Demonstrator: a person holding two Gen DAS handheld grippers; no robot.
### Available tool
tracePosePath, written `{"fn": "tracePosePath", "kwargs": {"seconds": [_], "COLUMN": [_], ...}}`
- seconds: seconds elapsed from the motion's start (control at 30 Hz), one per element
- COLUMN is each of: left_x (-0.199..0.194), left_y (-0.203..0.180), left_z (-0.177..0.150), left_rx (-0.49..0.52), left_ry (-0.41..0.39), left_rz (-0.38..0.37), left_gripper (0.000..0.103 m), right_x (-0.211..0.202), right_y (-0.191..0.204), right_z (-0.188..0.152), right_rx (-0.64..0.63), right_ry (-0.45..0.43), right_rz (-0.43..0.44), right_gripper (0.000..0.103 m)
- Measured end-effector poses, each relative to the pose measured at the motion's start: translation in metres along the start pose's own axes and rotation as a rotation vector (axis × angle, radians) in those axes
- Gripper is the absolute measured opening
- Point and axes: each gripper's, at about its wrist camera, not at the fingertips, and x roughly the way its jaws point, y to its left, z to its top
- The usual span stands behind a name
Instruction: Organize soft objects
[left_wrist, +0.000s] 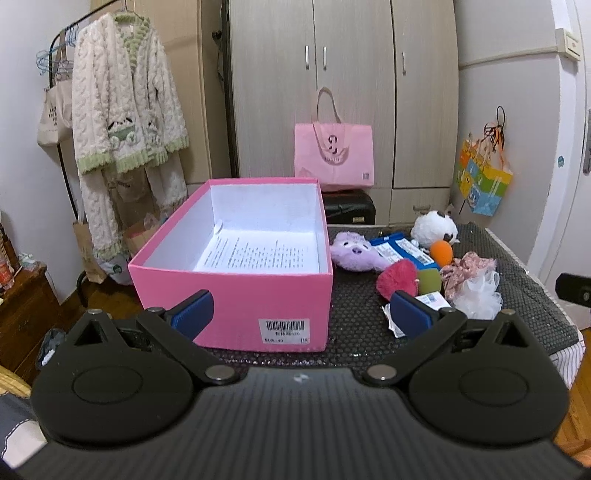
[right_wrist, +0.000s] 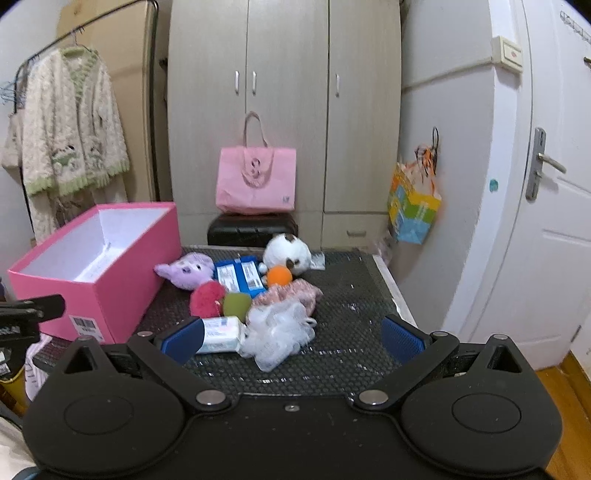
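Observation:
An open pink box (left_wrist: 236, 295) (right_wrist: 122, 273) with a printed sheet inside stands on the left of the black mat (right_wrist: 351, 295). Right of it lies a pile: purple plush (left_wrist: 352, 251) (right_wrist: 186, 271), white plush ball (left_wrist: 436, 225) (right_wrist: 288, 253), orange ball (left_wrist: 441, 253) (right_wrist: 279, 276), red pom (left_wrist: 397, 277) (right_wrist: 207, 299), green ball (left_wrist: 428, 280) (right_wrist: 236, 304), pink scrunchie (left_wrist: 467, 269) (right_wrist: 291, 291), white mesh puff (left_wrist: 478, 295) (right_wrist: 277, 332). My left gripper (left_wrist: 301, 314) is open before the box's front. My right gripper (right_wrist: 291, 339) is open, facing the puff.
Blue packets (right_wrist: 240, 277) and a white packet (right_wrist: 221, 334) lie among the toys. Behind the mat stand a black case (right_wrist: 251, 229), a pink tote (right_wrist: 256, 177) and a wardrobe (right_wrist: 284, 92). A robe (left_wrist: 125, 110) hangs at left; a door (right_wrist: 546, 184) is right.

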Motion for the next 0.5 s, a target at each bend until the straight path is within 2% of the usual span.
{"fn": "tracePosePath", "kwargs": {"seconds": [0.23,0.5], "left_x": [-0.0041,0.0003], "left_y": [0.0002,0.0002], "left_z": [-0.0031,-0.0056], "left_rx": [0.001,0.005], "left_ry": [-0.054,-0.047], "left_rz": [-0.002,0.011], "left_gripper": [0.103,0.103], "right_x": [-0.0042,-0.0004], "right_y": [0.0009,-0.0028], "right_z": [-0.0004,-0.0022], "right_rx": [-0.006,-0.007], "right_ry": [-0.034,-0.050], "right_rz": [-0.004,-0.004], "right_gripper": [0.103,0.103]}}
